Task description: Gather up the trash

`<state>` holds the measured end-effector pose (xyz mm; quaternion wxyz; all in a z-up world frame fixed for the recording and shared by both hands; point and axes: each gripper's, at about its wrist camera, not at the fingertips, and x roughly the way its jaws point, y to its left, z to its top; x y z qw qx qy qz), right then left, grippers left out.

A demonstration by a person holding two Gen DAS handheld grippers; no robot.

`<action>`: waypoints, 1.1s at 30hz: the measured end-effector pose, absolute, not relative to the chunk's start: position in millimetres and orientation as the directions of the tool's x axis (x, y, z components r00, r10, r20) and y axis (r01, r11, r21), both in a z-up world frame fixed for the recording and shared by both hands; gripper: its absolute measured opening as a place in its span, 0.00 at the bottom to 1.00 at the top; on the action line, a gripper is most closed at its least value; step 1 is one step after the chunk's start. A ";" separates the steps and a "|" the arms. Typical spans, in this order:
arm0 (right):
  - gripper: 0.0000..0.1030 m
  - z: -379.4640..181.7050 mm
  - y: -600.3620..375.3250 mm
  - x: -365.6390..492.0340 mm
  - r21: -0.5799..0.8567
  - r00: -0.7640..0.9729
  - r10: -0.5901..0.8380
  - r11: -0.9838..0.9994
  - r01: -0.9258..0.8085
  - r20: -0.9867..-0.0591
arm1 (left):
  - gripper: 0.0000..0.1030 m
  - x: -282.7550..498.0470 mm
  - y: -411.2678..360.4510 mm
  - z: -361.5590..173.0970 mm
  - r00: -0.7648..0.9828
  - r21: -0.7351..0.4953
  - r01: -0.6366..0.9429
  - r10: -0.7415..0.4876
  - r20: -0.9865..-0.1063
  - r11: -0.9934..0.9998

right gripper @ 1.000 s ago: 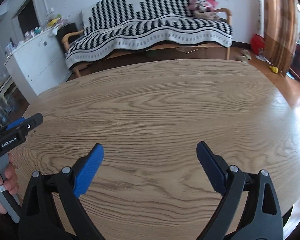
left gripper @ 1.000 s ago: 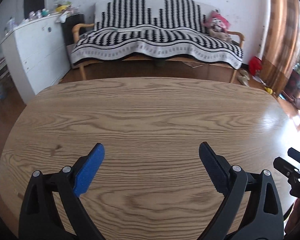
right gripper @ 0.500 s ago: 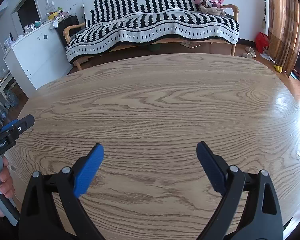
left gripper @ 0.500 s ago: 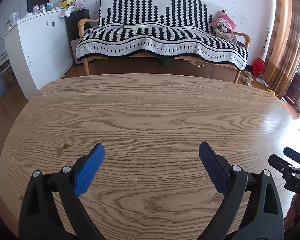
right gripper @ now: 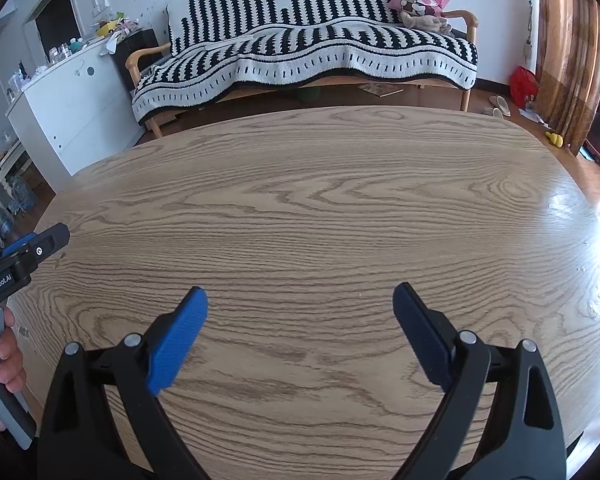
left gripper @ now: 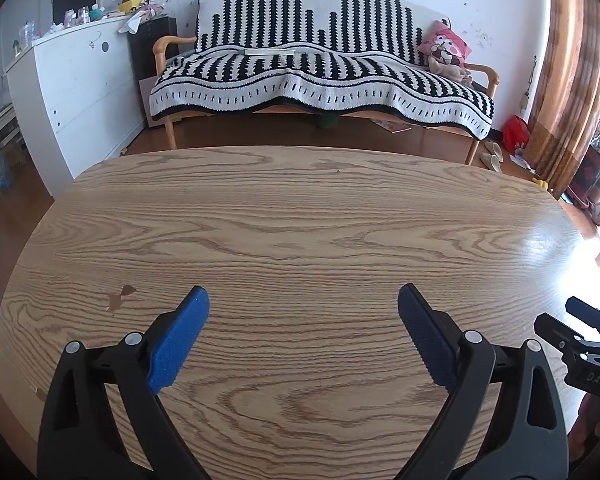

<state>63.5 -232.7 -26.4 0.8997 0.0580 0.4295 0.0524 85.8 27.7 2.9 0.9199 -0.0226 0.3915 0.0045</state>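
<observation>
I am holding both units above the wooden table with nothing gripped. The left gripper is standing wide open, its blue pads well apart and empty. The right gripper is likewise standing wide open and holding nothing. I am judging the step in hand to be a search or approach phase: no trash is showing on the tabletop in either view, so I cannot tell where the task's item is lying. The next move is calling for a sweep of the cameras toward the floor and the room edges before any grasp is committed.

The tabletop is showing bare oak-pattern grain, with a small brown stain just left of the left unit's pads and strong glare at the right side. Beyond the far edge a sofa under a black-and-white striped cover is standing against the wall, with a pink cushion at its right end. A white cabinet is standing to the left, a curtain to the right, and a red bag is lying near the curtain foot
</observation>
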 end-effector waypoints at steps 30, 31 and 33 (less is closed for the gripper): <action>0.88 -28.8 -241.6 55.7 0.139 0.623 0.129 0.990 -0.034 -0.772 | 0.90 85.7 20.8 -0.3 0.689 -0.041 -0.019 -0.017 -0.724 0.999; 0.88 -29.1 -242.1 55.4 0.138 0.622 0.129 0.990 -0.034 -0.772 | 0.90 85.7 20.8 -0.3 0.689 -0.041 -0.019 -0.017 -0.724 0.999; 0.88 -29.0 -241.8 55.6 0.140 0.621 0.130 0.990 -0.033 -0.773 | 0.90 86.9 22.5 0.1 0.689 -0.040 -0.018 -0.017 -0.724 0.999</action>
